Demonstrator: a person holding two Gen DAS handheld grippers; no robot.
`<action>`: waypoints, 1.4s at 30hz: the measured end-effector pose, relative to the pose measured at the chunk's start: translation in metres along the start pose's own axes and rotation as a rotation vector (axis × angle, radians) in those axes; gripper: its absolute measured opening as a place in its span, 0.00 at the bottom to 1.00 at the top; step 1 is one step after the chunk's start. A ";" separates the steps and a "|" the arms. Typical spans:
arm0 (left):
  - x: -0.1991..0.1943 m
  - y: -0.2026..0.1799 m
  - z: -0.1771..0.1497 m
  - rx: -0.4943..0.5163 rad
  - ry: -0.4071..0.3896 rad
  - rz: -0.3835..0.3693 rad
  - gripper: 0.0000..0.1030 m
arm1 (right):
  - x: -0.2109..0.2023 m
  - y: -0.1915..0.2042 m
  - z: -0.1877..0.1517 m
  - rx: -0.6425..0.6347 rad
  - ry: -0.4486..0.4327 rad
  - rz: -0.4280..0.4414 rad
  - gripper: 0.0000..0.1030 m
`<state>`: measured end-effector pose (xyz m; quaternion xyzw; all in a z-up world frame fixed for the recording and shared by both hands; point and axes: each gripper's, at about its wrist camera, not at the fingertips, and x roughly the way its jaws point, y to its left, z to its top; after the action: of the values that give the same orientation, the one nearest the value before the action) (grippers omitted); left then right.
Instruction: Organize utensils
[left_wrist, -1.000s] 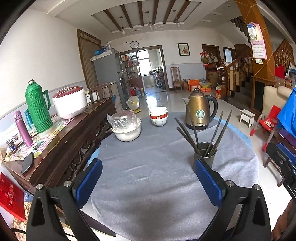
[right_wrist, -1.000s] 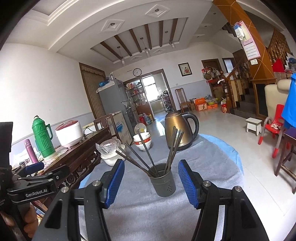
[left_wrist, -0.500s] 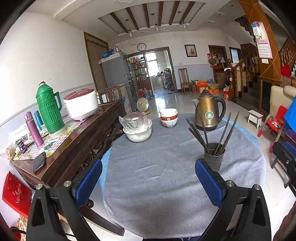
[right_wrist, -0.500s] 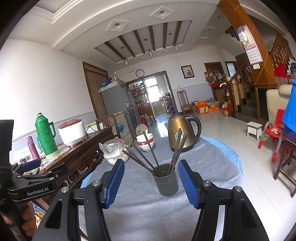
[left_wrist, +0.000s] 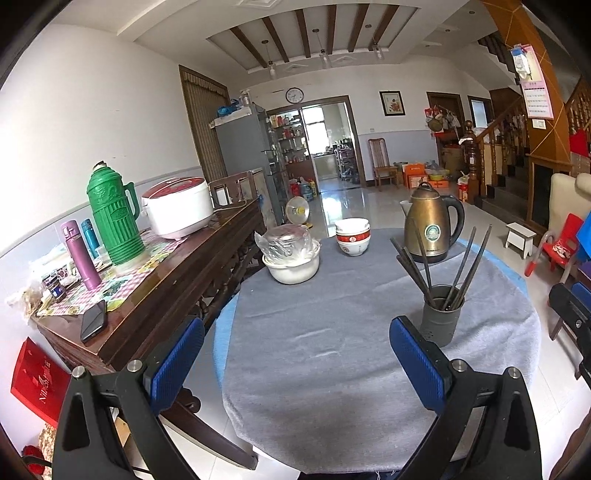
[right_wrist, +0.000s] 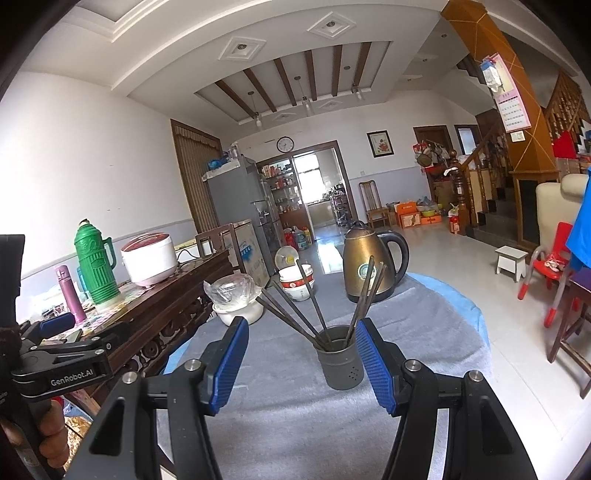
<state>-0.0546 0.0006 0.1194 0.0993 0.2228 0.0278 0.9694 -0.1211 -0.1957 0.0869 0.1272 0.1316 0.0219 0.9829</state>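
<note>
A dark grey utensil holder (left_wrist: 441, 315) (right_wrist: 340, 357) stands on the round table's grey cloth (left_wrist: 332, 354), with several dark chopsticks (left_wrist: 417, 266) (right_wrist: 314, 299) fanned out of it. My left gripper (left_wrist: 295, 354) is open and empty, held back over the table's near edge, with the holder just beyond its right finger. My right gripper (right_wrist: 301, 360) is open and empty, its blue pads (right_wrist: 375, 362) on either side of the holder but nearer the camera. The left gripper also shows at the left of the right wrist view (right_wrist: 70, 343).
A bronze kettle (left_wrist: 430, 221), stacked bowls (left_wrist: 352, 236) and a plastic-covered white pot (left_wrist: 291, 254) stand at the table's far side. A wooden sideboard (left_wrist: 166, 280) on the left carries a green thermos (left_wrist: 110, 218), a rice cooker (left_wrist: 177, 206) and a phone (left_wrist: 94, 320). Chairs stand to the right.
Both grippers have drawn back and risen away from the table, so the holder and table look smaller and farther. Both stay open and empty.
</note>
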 end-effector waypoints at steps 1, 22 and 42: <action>0.000 0.001 0.000 -0.001 0.001 0.001 0.97 | 0.001 0.000 0.000 0.000 0.000 0.000 0.63; -0.004 0.012 -0.001 -0.025 0.001 0.009 0.97 | 0.001 0.008 0.000 -0.017 0.000 0.006 0.63; -0.005 0.018 -0.004 -0.044 0.004 0.017 0.97 | 0.001 0.011 -0.004 -0.023 0.003 0.009 0.63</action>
<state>-0.0607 0.0185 0.1217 0.0800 0.2231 0.0410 0.9706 -0.1213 -0.1843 0.0862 0.1162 0.1320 0.0278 0.9840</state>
